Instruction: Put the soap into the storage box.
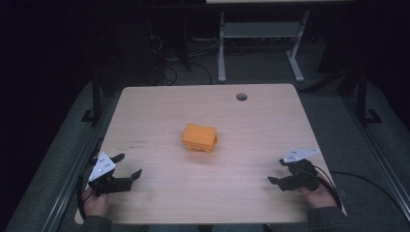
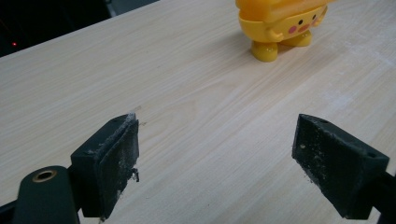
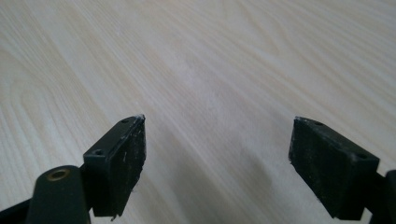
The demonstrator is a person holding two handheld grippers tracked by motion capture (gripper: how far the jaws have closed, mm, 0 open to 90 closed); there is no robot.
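An orange-yellow toy (image 1: 199, 138) with a flat block-like top stands near the middle of the wooden table (image 1: 159, 106). In the left gripper view the toy (image 2: 276, 25) shows a cartoon face, pink cheeks and stubby feet, far ahead and to the right. My left gripper (image 1: 128, 166) rests at the table's front left, jaws wide apart, nothing between them (image 2: 215, 154). My right gripper (image 1: 277, 171) sits at the front right, also open and empty (image 3: 217, 154) over bare wood.
A round cable hole (image 1: 241, 96) sits near the table's far edge. Beyond the table stands a white desk frame (image 1: 261, 36) on a dark floor with cables. Black rails (image 1: 92, 96) flank both sides of the table.
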